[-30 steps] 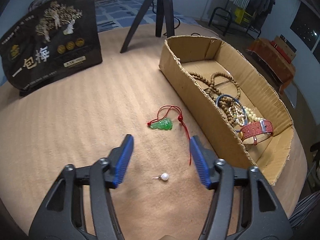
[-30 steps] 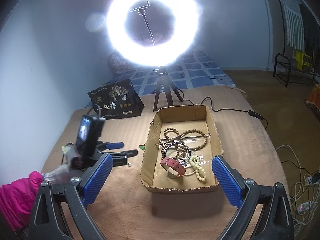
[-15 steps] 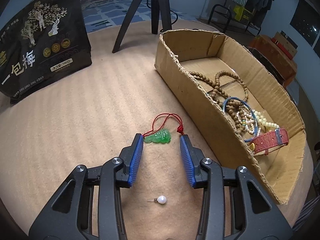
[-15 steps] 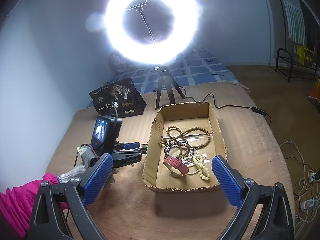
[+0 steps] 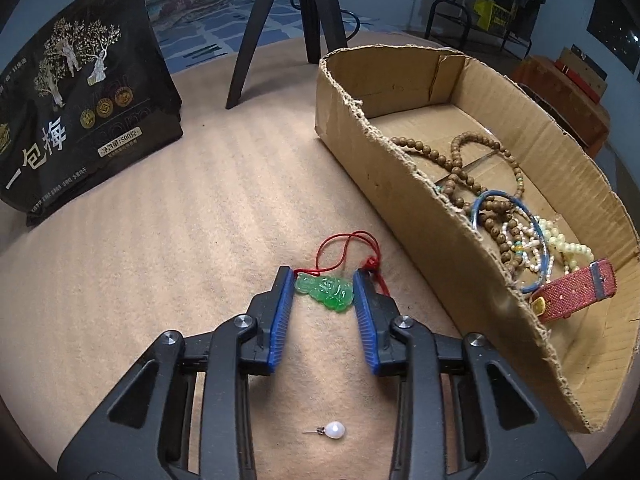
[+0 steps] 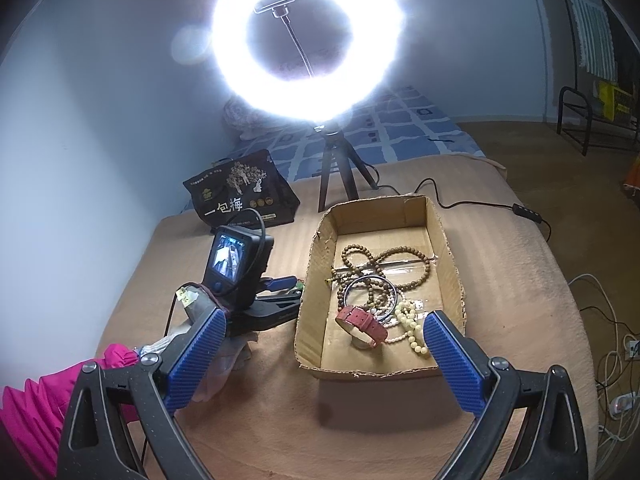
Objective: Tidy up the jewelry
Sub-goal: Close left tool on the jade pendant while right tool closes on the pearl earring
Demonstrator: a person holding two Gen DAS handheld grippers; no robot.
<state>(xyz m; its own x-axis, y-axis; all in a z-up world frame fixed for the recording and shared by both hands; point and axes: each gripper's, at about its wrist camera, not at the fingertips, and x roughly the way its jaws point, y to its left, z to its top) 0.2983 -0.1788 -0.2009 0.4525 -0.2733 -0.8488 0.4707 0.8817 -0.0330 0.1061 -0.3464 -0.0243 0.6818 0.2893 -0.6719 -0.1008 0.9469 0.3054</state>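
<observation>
A green jade pendant [image 5: 326, 291] on a red cord [image 5: 344, 245] lies on the tan cloth beside a cardboard box [image 5: 404, 200]. My left gripper [image 5: 323, 280] is down at the cloth, its blue fingers either side of the pendant, nearly closed on it. A small pearl earring [image 5: 334, 428] lies under the gripper body. The box [image 6: 312, 280] holds wooden bead strings [image 6: 384, 260], bangles, pale beads and a red watch strap [image 6: 362, 322]. My right gripper [image 6: 320, 350] is open and empty, held above the box's near end.
A black printed bag [image 5: 76, 120] stands at the back left. A tripod [image 5: 296, 12] with a bright ring light [image 6: 306, 36] stands behind the box. A cable [image 6: 480, 204] runs along the right of the bed. The person's pink sleeve [image 6: 44, 404] is at lower left.
My left gripper has moved forward from over the pearl earring to the jade pendant and narrowed its jaws around it. The right gripper has stayed nearly still.
</observation>
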